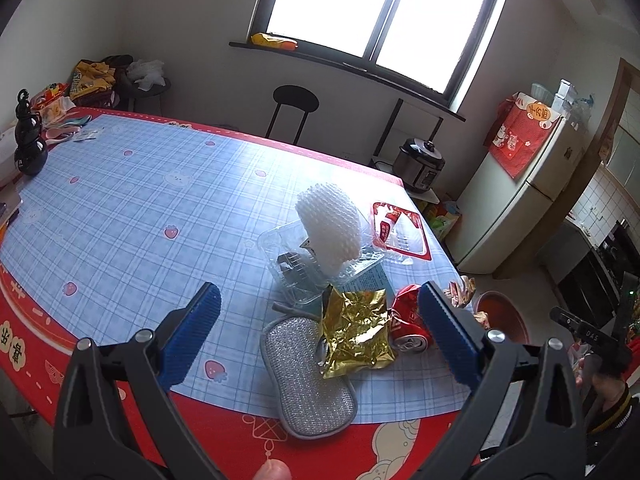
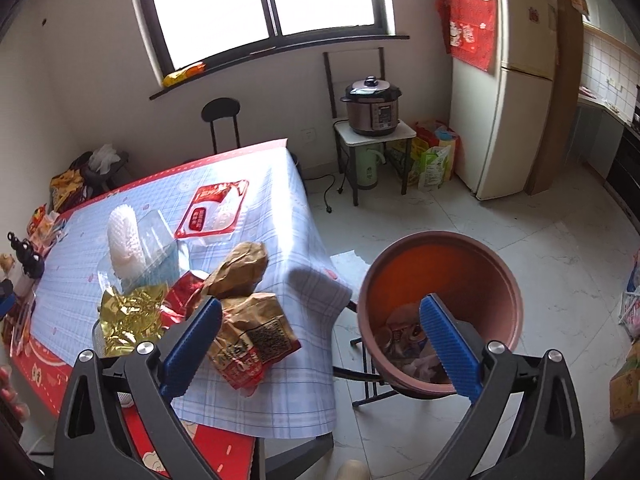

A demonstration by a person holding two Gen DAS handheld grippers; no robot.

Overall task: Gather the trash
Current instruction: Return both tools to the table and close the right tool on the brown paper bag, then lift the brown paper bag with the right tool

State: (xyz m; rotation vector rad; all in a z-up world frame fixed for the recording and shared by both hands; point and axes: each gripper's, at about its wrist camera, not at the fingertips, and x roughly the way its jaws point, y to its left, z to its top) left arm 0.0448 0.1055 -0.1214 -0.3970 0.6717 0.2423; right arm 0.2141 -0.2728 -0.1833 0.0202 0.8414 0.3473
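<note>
Daylight from the blown-out window (image 1: 384, 12) glares across the tabletop (image 1: 132, 208), both views sharp, bent and dark at fisheye corners.

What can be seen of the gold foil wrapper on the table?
The gold foil wrapper is a crumpled, shiny metallic bag, apparently empty, lying loosely puffed near the table's front edge. It overlaps the upper end of a grey glittery scrub pad and sits against a crushed red can on its other side; a clear plastic tray lies just behind. The left wrist view shows it ahead, between the spread fingers of the left gripper, untouched.
</note>
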